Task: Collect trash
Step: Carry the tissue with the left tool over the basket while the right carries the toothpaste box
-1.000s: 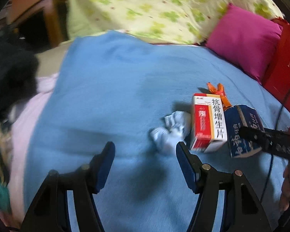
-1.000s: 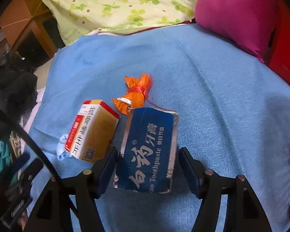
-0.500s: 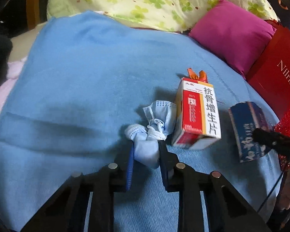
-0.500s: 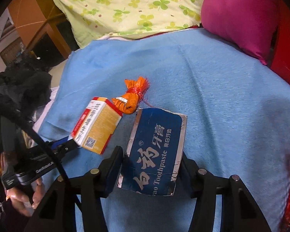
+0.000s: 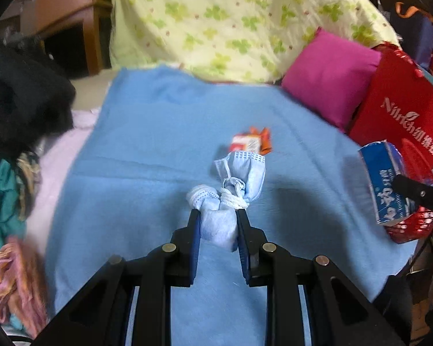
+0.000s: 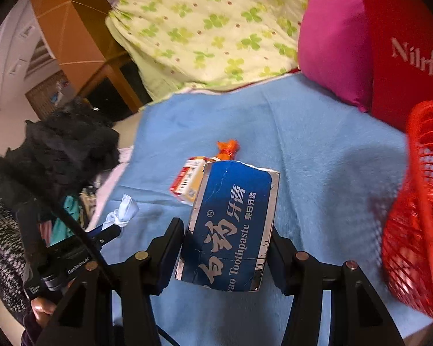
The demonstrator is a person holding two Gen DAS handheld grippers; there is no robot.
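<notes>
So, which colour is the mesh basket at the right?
Red. The mesh basket shows best in the right wrist view, near the right edge.

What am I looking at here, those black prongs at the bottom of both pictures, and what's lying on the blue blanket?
No robot: a person holds a two-fingered claw in each hand, with a camera looking along its fingers. One picture comes from each claw. The left claw is shut on a crumpled pale-blue face mask. The right claw is shut on a flattened blue toothpaste box. Still lying on the blue blanket are a red-and-yellow medicine box and an orange twisted wrapper. A red mesh basket stands at the right.
</notes>
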